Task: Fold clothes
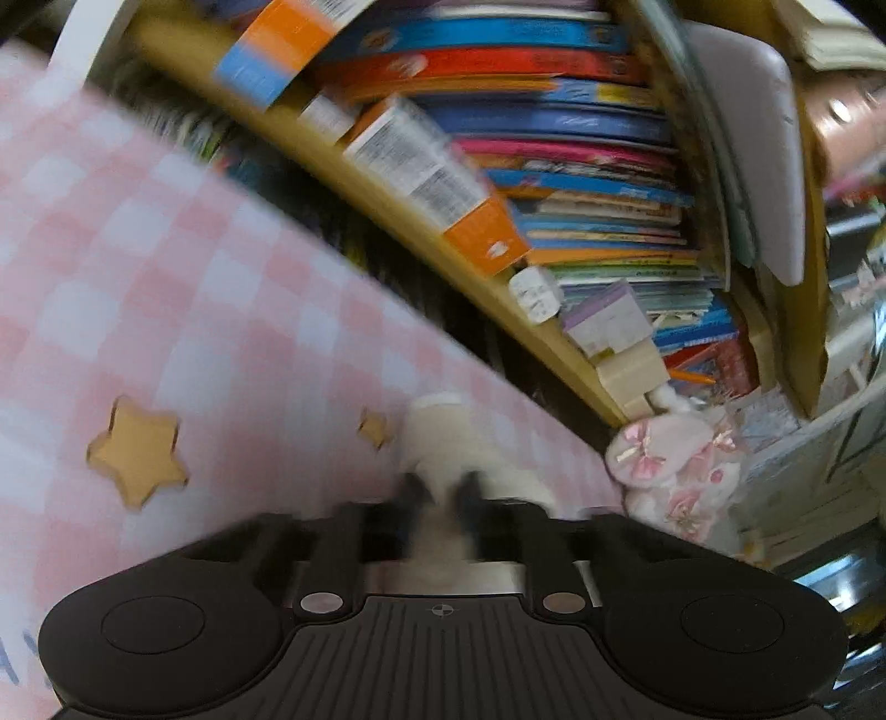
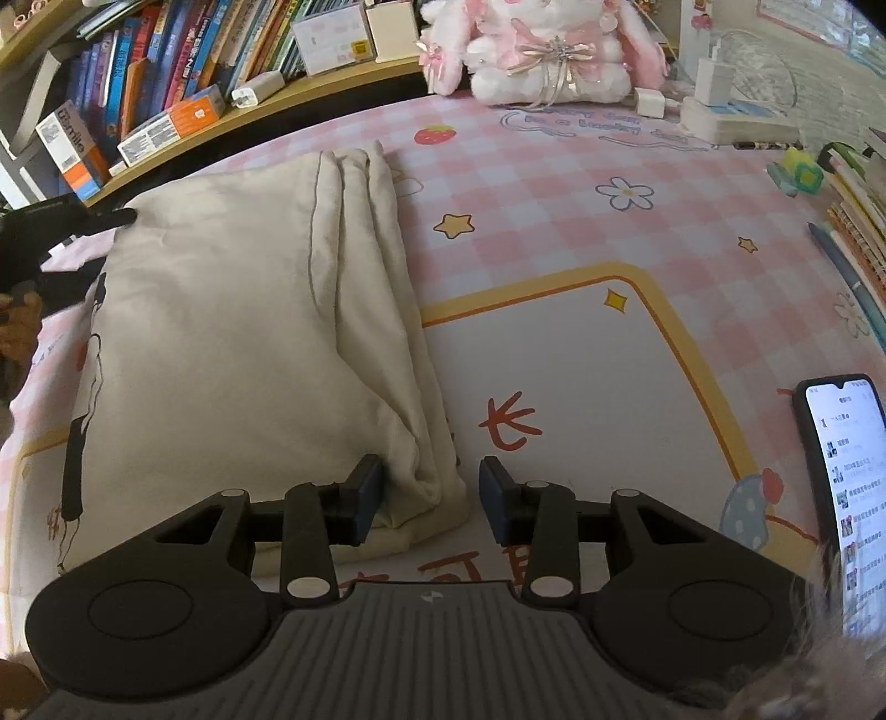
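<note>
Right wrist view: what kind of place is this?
Likely a home desk in a child's room or study. A pink checked desk mat with cartoon prints covers the surface, a shelf of books runs behind it, and a plush toy sits at the back.

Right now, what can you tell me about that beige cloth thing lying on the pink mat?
The beige garment looks like soft, fleecy fabric, already folded into a rough rectangle lying flat on the pink checked mat. Its right side is bunched into long lengthwise folds, and a black cartoon print shows along its left edge. The right tool is open, its fingers on either side of the near corner. The left tool touches the far left corner; its own blurry view shows pale fabric pinched between its fingers.
</note>
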Motion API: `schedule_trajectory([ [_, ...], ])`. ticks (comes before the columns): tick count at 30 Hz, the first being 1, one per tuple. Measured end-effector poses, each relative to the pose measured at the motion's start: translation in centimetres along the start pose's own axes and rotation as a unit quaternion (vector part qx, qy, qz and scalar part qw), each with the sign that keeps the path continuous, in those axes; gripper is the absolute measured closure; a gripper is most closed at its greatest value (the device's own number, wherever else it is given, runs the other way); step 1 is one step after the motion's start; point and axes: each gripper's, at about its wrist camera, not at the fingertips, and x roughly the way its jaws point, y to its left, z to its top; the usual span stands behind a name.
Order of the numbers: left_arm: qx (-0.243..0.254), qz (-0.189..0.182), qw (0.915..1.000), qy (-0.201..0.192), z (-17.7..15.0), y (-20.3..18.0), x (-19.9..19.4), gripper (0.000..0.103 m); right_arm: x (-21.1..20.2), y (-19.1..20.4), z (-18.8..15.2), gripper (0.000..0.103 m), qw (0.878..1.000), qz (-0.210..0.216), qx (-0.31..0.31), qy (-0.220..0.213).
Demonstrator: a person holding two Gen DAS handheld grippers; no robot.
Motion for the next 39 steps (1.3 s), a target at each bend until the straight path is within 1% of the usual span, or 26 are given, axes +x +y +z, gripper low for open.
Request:
schedule_trajectory([
  [2,0.062,0.004,0.9978,-0.023,0.0,-2.2,-0.5,0.094,0.0,0.1,0.0,0.067,1.0,-0.003,0.0,0.0],
  [3,0.084,0.016,0.9961,-0.023,-0.1,-2.8,-0.2,0.094,0.0,0.3,0.0,0.067,1.0,-0.006,0.0,0.002],
  [4,0.095,0.039,0.9946,-0.009,-0.2,-2.8,0.8,0.094,0.0,0.4,0.1,0.067,1.0,-0.009,0.001,0.003],
  [5,0.089,0.06,0.9942,0.006,-0.1,-2.3,1.7,0.093,0.0,0.5,0.1,0.067,1.0,-0.012,0.001,0.005],
  [6,0.066,0.069,0.9953,0.016,0.0,-1.5,2.3,0.092,0.0,0.6,0.1,0.067,1.0,-0.014,0.002,0.005],
  [7,0.049,0.067,0.9964,0.019,0.1,-1.0,2.4,0.086,0.0,0.6,0.1,0.067,1.0,-0.015,0.002,0.006],
  [9,0.021,0.063,0.9975,0.024,0.3,-0.2,2.4,0.082,-0.1,0.7,0.1,0.067,1.0,-0.019,0.002,0.007],
  [11,0.02,0.063,0.9975,0.023,0.2,-0.3,1.7,0.069,-0.1,0.8,0.2,0.067,1.0,-0.02,0.002,0.008],
  [14,0.017,0.065,0.9976,0.017,-0.6,-0.6,-0.3,0.064,-0.1,0.8,0.2,0.067,1.0,-0.018,0.003,0.006],
  [18,0.008,0.076,0.9967,0.027,-3.5,-0.6,-3.6,0.062,-0.2,0.6,0.0,0.067,1.0,-0.012,0.0,0.003],
  [25,-0.008,0.106,0.9939,0.029,-10.8,-2.6,-10.1,0.06,-0.5,0.1,-0.1,0.066,1.0,0.007,-0.021,-0.005],
  [31,-0.02,0.121,0.992,0.03,-15.5,-5.4,-12.5,0.059,-0.5,-0.4,-0.2,0.066,0.999,0.03,-0.043,-0.011],
  [35,-0.021,0.131,0.9908,0.029,-17.8,-7.2,-13.1,0.057,-0.7,-1.3,-0.2,0.064,0.997,0.061,-0.043,-0.011],
  [37,-0.026,0.135,0.9901,0.026,-18.7,-7.9,-13.3,0.055,-0.9,-2.4,-0.1,0.064,0.996,0.09,-0.014,-0.012],
  [39,-0.035,0.138,0.9896,0.021,-19.5,-8.3,-13.4,0.055,-1.0,-3.5,-0.2,0.064,0.992,0.125,0.02,-0.016],
])
